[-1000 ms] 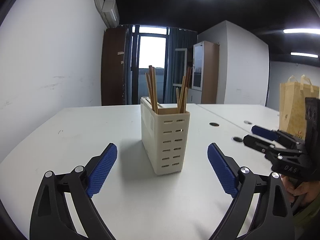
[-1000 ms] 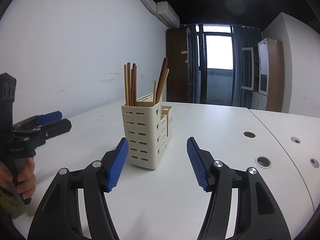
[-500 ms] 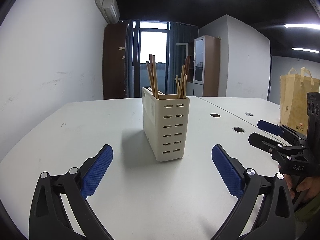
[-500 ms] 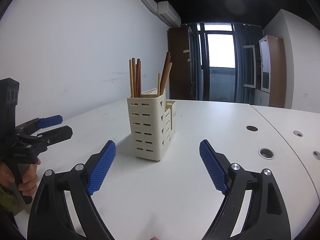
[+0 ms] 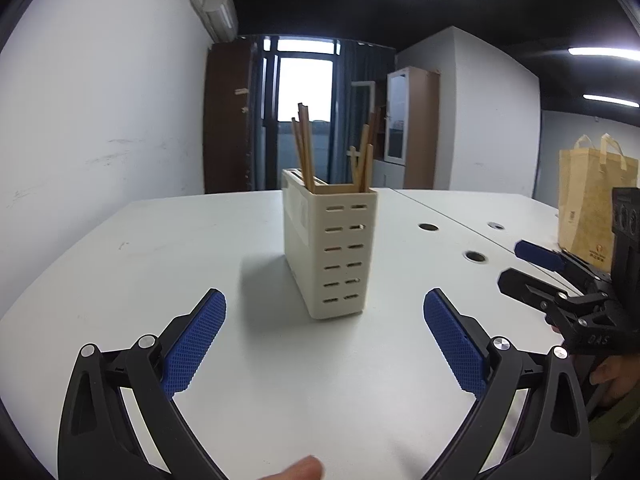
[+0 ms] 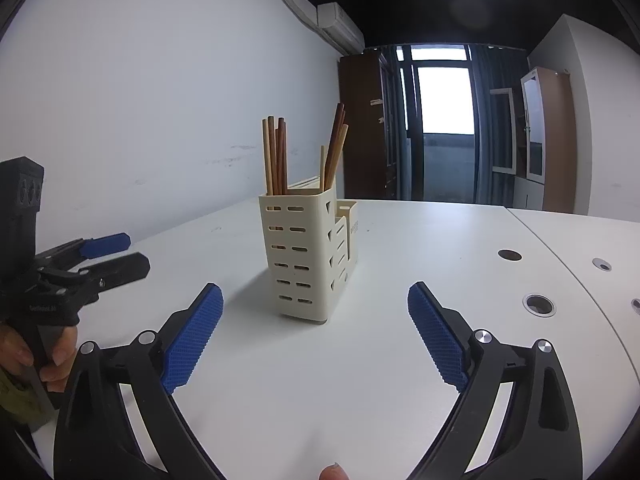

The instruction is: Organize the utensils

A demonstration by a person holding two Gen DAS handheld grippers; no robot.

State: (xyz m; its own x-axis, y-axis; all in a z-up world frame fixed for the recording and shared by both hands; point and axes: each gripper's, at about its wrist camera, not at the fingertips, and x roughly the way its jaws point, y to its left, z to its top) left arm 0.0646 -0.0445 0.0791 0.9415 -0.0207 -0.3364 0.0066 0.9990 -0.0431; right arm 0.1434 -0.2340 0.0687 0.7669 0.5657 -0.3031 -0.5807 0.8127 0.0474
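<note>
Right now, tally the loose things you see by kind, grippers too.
Utensil holder: 1
Chopstick bunches in it: 2 (the sticks overlap too much to count)
Paper bag: 1
Grippers: 2 (left gripper open; right gripper jaws opening, nothing between them)
Total: 6

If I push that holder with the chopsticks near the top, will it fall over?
Probably, yes. The holder is tall and narrow, so a high push could tip it. It looks like thin slotted plastic, likely light, so a low push might slide it across the smooth table. The chopsticks stand loose and would rattle.
</note>
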